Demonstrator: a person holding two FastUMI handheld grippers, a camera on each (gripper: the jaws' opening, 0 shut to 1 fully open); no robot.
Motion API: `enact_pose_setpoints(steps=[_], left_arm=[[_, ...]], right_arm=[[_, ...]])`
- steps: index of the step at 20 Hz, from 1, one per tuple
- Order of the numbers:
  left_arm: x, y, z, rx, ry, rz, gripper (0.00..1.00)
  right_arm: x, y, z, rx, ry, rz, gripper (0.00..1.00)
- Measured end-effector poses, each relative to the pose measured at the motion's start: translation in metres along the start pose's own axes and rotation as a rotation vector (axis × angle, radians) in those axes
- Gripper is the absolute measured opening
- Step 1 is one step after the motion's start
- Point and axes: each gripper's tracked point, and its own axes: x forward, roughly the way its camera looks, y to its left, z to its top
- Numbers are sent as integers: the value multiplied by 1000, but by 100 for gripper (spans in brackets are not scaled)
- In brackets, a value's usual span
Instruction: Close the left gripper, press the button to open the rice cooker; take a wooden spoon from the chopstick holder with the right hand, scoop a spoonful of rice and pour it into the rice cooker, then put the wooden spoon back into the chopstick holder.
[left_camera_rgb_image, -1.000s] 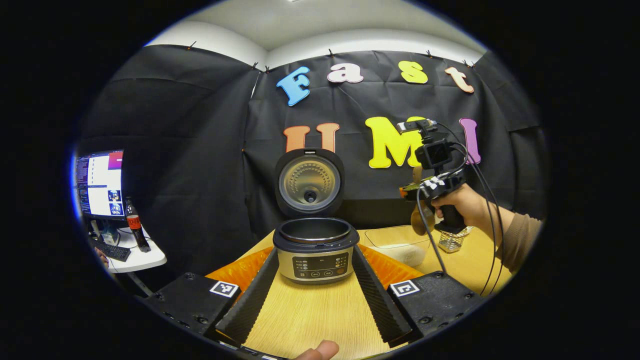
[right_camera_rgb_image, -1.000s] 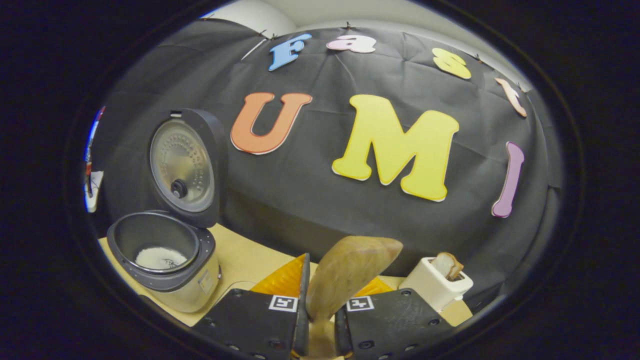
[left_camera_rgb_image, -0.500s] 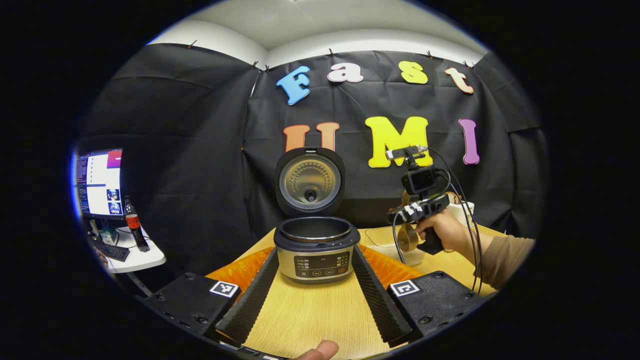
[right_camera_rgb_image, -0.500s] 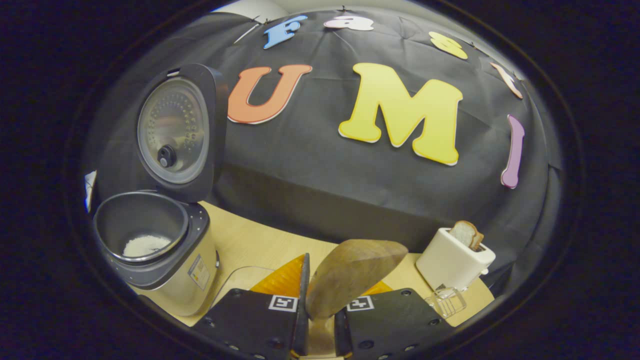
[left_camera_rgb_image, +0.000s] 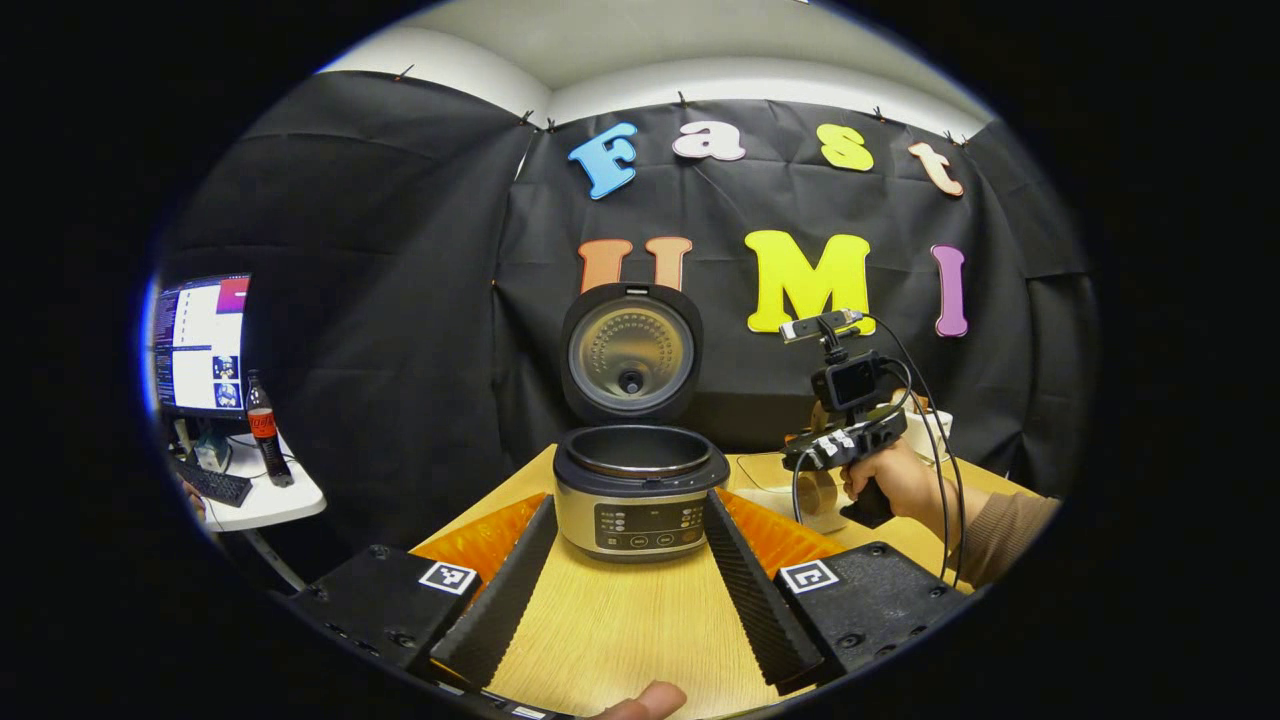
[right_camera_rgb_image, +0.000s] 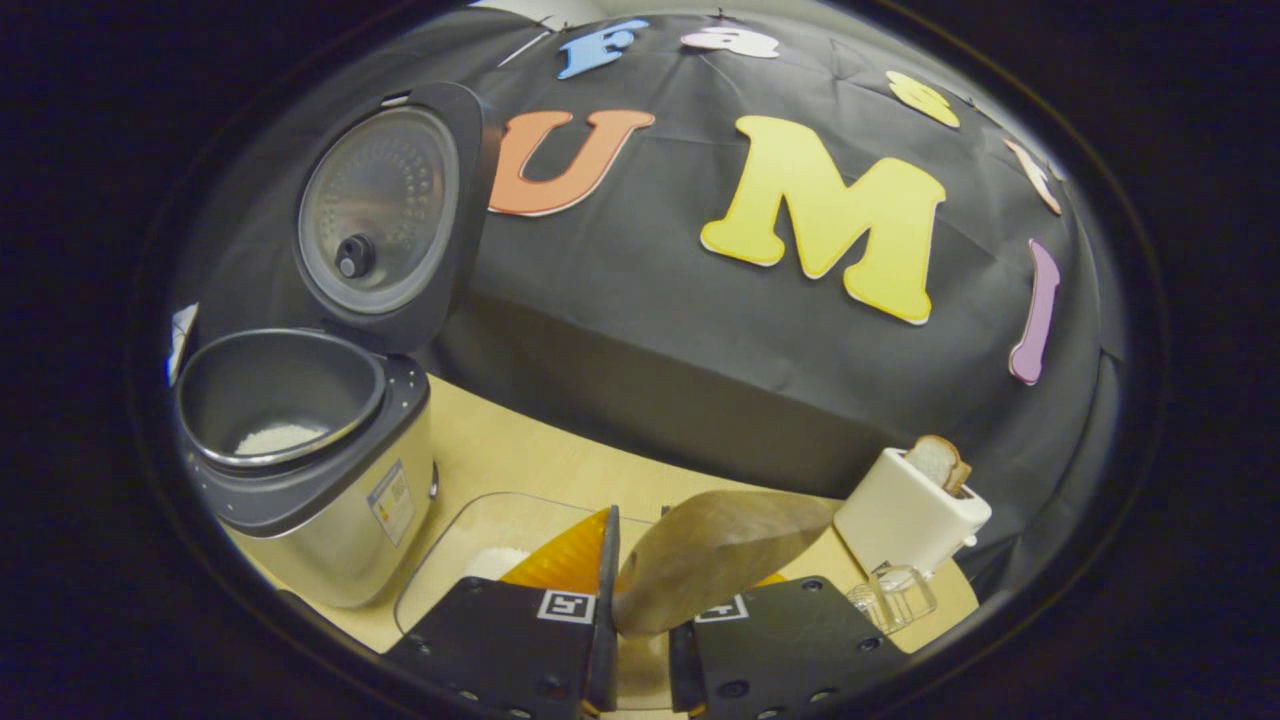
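Wooden spoon (right_camera_rgb_image: 715, 560) clamped between the two fingers of the right hand-held gripper (right_camera_rgb_image: 638, 640), pinched down at the neck just below the bowl, bowl sticking up and tipped toward the right in the right gripper view. Looks empty at this point, no grains visible on it.

Rice cooker (left_camera_rgb_image: 640, 490) sitting on the table (left_camera_rgb_image: 620, 630) with the lid up; a small white pile of rice (right_camera_rgb_image: 275, 437) already at the bottom of the inner pot. Clear tray (right_camera_rgb_image: 470, 545) with more rice just beside the cooker, right under the spoon. White toaster (right_camera_rgb_image: 910, 515) and a clear wire-ish chopstick holder (right_camera_rgb_image: 895, 595) off to the right.

Left hand-held gripper (left_camera_rgb_image: 625, 590) spread wide apart, holding nothing, pointed straight at the cooker's front panel.

Handling guess: stiff, light, smooth wood, so probably prone to pivoting in the grip if the pinch is off-centre. Neck hold gives good control of the bowl's tilt, worth keeping. Rice is loose and spills easily, so bowl kept level once loaded. Holder looks light and tippy, so a gentle drop-in seems wise.
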Motion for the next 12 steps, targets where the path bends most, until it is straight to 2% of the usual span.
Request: enact_pose_setpoints(steps=[10, 12], left_arm=[[0, -4, -2, 14, 10, -16, 94], [0, -6, -1, 16, 6, -20, 94]], right_arm=[[-30, 6, -40, -82, 266, 33, 19], [-36, 5, -42, -89, 287, 32, 19]])
